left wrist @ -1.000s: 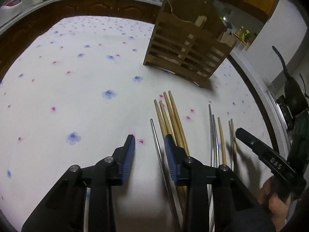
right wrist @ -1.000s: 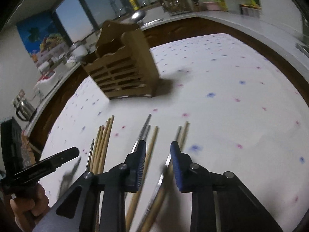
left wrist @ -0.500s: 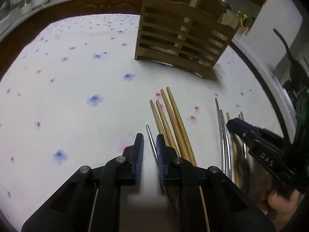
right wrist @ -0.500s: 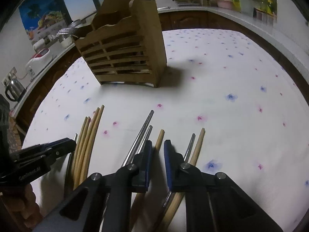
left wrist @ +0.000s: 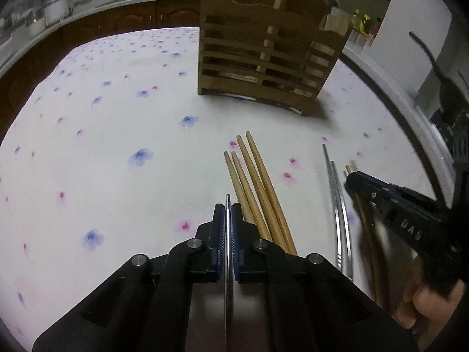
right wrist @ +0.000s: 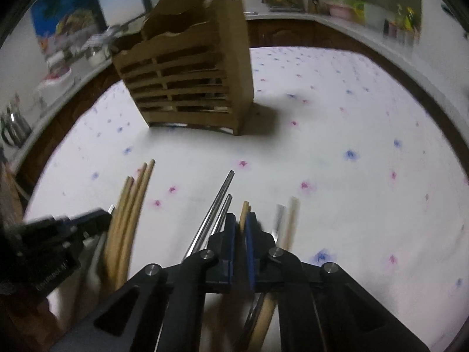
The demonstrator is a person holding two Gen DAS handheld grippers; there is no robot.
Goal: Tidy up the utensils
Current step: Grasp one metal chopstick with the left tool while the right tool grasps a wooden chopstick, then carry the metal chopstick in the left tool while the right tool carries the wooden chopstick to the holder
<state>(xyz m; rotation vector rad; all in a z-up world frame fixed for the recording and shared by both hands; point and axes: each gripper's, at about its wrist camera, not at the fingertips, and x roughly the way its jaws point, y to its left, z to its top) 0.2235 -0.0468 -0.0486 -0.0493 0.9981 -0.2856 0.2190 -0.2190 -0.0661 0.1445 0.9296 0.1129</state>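
Observation:
My left gripper point(left wrist: 227, 209) is shut on a thin metal chopstick point(left wrist: 227, 202) that runs back between the blue pads. Several wooden chopsticks point(left wrist: 255, 187) lie just right of it on the flowered cloth. My right gripper point(right wrist: 240, 220) is shut on a wooden chopstick point(right wrist: 244, 214). Two metal chopsticks point(right wrist: 218, 202) lie to its left, and a metal and a wooden one point(right wrist: 288, 223) to its right. A slatted wooden utensil holder point(left wrist: 269, 50) stands upright beyond the chopsticks; it also shows in the right wrist view point(right wrist: 190, 79).
The table is covered by a white cloth with blue and pink flowers point(left wrist: 117, 135). A counter point(left wrist: 88, 3) with jars runs along the far edge. The other gripper shows in each view: the right one point(left wrist: 410, 220), the left one point(right wrist: 58, 234).
Both grippers went from open to shut, the left on the metal chopstick, the right on a wooden chopstick. Both moved closer to the holder.

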